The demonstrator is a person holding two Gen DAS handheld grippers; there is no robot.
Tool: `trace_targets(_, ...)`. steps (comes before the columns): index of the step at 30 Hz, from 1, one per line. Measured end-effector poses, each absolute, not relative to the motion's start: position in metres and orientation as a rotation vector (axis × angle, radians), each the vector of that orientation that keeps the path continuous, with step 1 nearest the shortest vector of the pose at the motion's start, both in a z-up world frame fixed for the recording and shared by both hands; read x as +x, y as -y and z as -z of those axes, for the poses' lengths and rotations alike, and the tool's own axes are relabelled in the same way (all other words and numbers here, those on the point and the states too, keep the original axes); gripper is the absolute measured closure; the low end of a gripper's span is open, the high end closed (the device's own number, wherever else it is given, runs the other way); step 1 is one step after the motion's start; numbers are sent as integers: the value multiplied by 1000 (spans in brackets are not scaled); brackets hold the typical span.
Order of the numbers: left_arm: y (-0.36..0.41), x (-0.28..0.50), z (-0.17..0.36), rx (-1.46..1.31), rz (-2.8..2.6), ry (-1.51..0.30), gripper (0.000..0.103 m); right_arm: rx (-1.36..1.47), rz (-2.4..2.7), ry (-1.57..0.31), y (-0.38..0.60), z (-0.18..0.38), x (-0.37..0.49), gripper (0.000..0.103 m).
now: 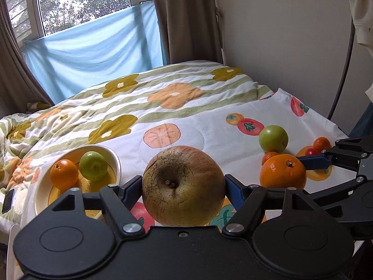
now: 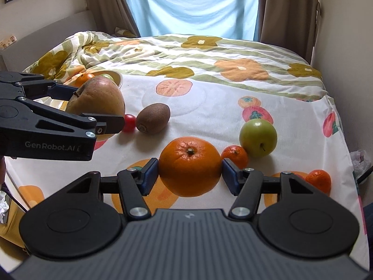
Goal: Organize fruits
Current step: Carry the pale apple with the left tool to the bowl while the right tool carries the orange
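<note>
My left gripper (image 1: 183,187) is shut on a large russet apple (image 1: 184,168), held above the fruit-print cloth (image 1: 209,126). The right wrist view shows the same gripper (image 2: 91,107) and apple (image 2: 98,98) at the left. My right gripper (image 2: 190,173) is shut on a big orange (image 2: 190,161), which hangs just off the cloth over its shadow. Down at the left stands a cream bowl (image 1: 117,163) holding a small orange (image 1: 64,175) and a green apple (image 1: 93,165).
Loose on the cloth lie a kiwi (image 2: 153,117), a cherry tomato (image 2: 129,122), a green apple (image 2: 258,137) and two mandarins (image 2: 235,155) (image 2: 319,182). A rumpled flowered quilt (image 2: 209,53) covers the far bed. A wall runs close along the right.
</note>
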State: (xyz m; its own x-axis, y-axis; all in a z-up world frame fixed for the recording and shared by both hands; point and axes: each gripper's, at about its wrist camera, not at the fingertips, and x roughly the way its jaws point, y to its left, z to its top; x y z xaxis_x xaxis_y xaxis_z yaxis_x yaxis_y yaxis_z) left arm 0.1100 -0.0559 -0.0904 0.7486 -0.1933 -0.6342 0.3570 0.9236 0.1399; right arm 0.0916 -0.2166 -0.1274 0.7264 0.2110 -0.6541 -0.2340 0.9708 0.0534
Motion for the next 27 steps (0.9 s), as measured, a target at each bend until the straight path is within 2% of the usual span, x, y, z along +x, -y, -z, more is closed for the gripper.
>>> trace_targets(13, 27, 74, 48, 211, 170, -604, 25, -62, -331, -650, 195, 82, 80, 29)
trace_targets(27, -74, 98, 41, 194, 43, -620, 25, -68, -405, -643, 111, 64, 115, 29)
